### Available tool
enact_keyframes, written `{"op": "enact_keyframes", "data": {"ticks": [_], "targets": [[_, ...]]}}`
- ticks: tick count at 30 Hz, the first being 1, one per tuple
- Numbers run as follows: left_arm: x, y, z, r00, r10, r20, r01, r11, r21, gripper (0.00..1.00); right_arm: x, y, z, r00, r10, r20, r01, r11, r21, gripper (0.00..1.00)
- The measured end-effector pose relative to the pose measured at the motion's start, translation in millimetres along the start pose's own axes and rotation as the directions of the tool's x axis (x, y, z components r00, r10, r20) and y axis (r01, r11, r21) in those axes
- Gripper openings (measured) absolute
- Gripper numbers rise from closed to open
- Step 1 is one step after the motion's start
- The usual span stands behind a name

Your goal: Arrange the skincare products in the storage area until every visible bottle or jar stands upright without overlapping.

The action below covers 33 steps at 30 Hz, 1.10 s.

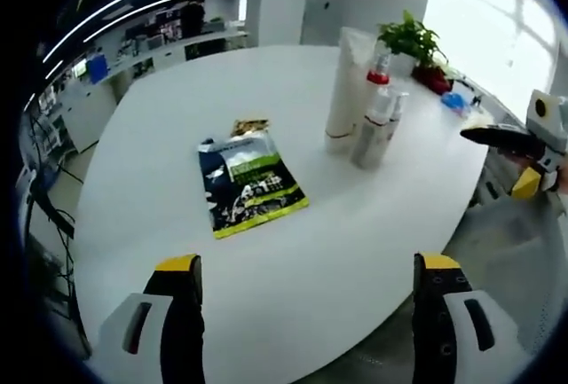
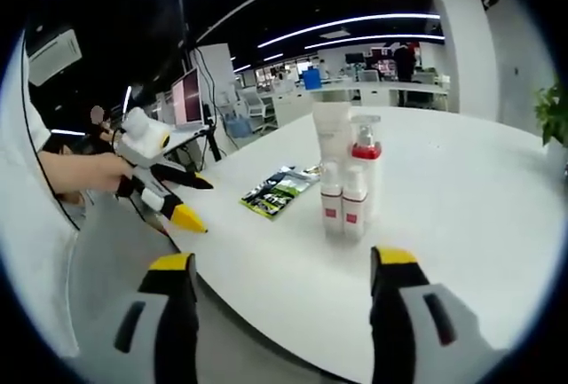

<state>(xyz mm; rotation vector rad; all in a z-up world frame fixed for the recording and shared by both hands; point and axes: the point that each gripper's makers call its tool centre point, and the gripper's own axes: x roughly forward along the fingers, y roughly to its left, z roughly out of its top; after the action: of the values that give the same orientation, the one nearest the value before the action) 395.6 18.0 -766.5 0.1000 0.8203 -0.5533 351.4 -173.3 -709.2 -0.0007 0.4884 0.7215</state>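
Left gripper (image 1: 306, 269) spread wide, nothing between its jaws; right gripper (image 2: 282, 264) likewise spread and bare. Out on the white worktop (image 1: 311, 251), the tall tube (image 1: 346, 91) stands upright, three bottles (image 2: 349, 191) huddled touching it, a snack packet (image 1: 248, 180) lying flat nearby.

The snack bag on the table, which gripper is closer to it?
Probably left. The left gripper points straight at the snack bag. The right gripper faces the bottles, with the bag off beyond them.
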Motion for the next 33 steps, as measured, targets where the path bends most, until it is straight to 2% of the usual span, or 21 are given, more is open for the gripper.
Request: {"op": "enact_keyframes", "data": {"ticks": [15, 21, 33], "targets": [[30.4, 7.0, 22.0, 0.999, 0.021, -0.03, -0.021, 1.0, -0.003, 0.97, 1.5, -1.0, -3.5, 1.0, -0.007, -0.023, 0.006, 1.0, -0.012, 0.83], [41.1, 20.6, 26.5, 0.996, 0.069, -0.048, -0.071, 0.997, -0.03, 0.97, 2.0, -1.1, -4.9, 0.999, -0.007, -0.032, 0.006, 1.0, -0.013, 0.84], [72.6, 38.1, 42.0, 0.993, 0.096, -0.076, -0.099, 0.995, -0.034, 0.97, 1.9, -3.9, -5.1, 0.999, -0.017, -0.029, 0.018, 1.0, 0.007, 0.85]]}}
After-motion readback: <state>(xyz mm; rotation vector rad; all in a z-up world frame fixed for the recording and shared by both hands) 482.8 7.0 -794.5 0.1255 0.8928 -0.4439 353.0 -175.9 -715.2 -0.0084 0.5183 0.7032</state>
